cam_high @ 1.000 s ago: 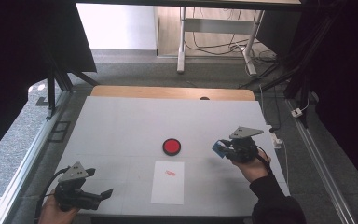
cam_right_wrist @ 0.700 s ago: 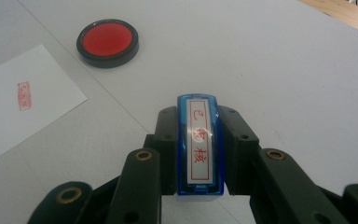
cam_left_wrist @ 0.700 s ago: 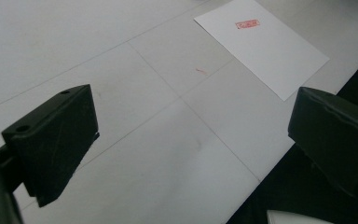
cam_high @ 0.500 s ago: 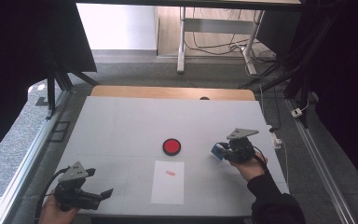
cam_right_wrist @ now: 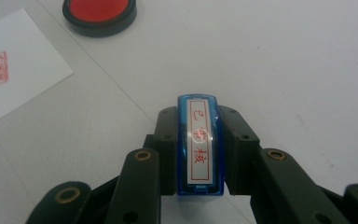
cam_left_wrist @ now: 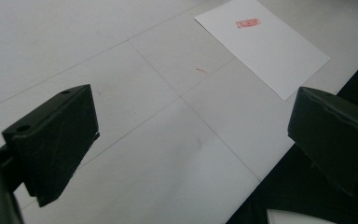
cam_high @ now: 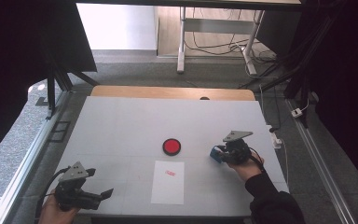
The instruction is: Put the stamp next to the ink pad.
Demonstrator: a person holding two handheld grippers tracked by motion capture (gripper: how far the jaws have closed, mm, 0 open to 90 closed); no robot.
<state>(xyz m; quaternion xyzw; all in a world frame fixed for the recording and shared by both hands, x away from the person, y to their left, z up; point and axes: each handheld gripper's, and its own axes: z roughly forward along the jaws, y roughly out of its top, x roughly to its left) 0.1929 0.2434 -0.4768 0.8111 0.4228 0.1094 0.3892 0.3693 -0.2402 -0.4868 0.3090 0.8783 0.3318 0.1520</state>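
Right gripper view, blue stamp (cam_right_wrist: 200,147) clamped inside right gripper (cam_right_wrist: 199,151)

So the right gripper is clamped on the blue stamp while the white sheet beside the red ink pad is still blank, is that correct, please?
Not quite: the white sheet is not blank. It already carries a red stamped mark near its top, as the left gripper view shows. The rest holds: the right gripper is clamped on the blue stamp, and the sheet lies beside the red ink pad.

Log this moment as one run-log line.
right gripper: shut on blue stamp, low over table | left gripper: open, empty | paper: one red mark | ink pad: uncovered
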